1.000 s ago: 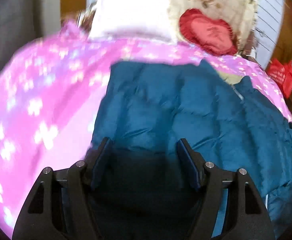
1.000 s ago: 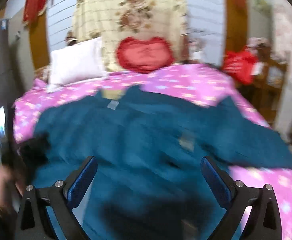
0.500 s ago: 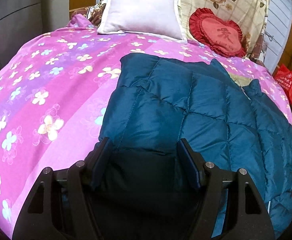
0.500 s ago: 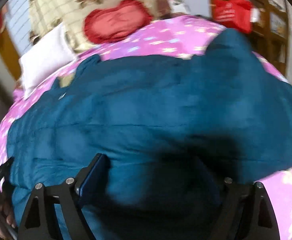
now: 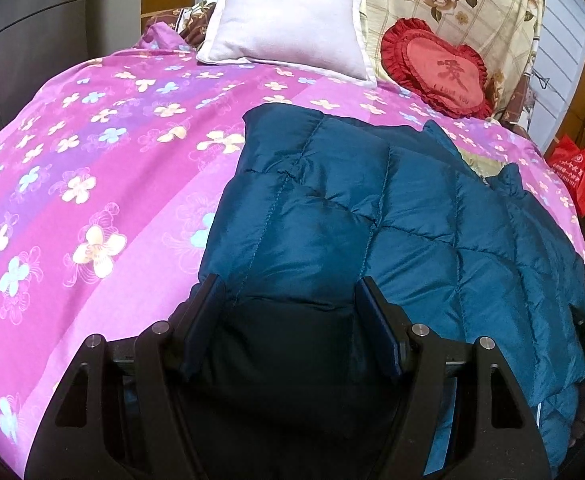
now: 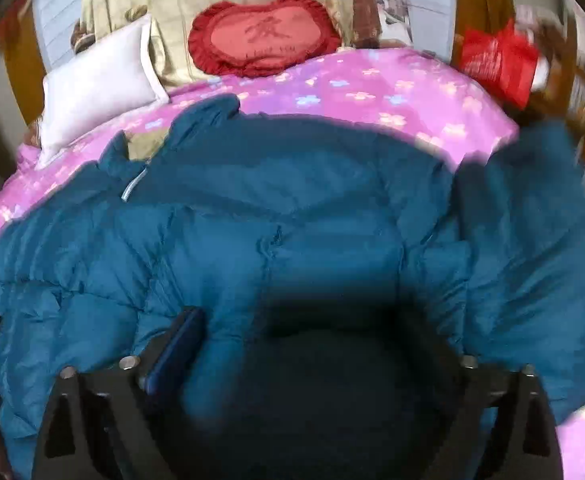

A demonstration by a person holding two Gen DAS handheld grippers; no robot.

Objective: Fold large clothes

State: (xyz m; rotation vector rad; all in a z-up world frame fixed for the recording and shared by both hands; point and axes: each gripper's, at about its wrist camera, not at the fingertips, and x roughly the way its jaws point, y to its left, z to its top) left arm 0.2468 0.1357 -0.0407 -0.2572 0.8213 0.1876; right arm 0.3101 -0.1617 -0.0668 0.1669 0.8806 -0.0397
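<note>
A teal quilted puffer jacket (image 5: 372,200) lies spread on a pink flowered bedspread (image 5: 92,160). My left gripper (image 5: 290,304) is at the jacket's near left edge and is shut on a thick fold of padding that fills the gap between its pads. In the right wrist view the jacket (image 6: 292,200) covers most of the bed, with its collar and zip at the upper left. My right gripper (image 6: 324,352) sits low on it with its jaws opening. Puffy fabric bulges between them and hides the right finger; only the left finger (image 6: 180,344) shows.
A white pillow (image 5: 288,24) and a red heart cushion (image 5: 440,68) rest at the head of the bed against a floral cloth. A red bag (image 6: 496,60) stands beside the bed's right side by wooden furniture. Bare bedspread (image 6: 372,88) lies beyond the jacket.
The right gripper has come down and moved across the jacket, so the fabric now swells up between its fingers and covers the right one. The left gripper has kept its hold and place.
</note>
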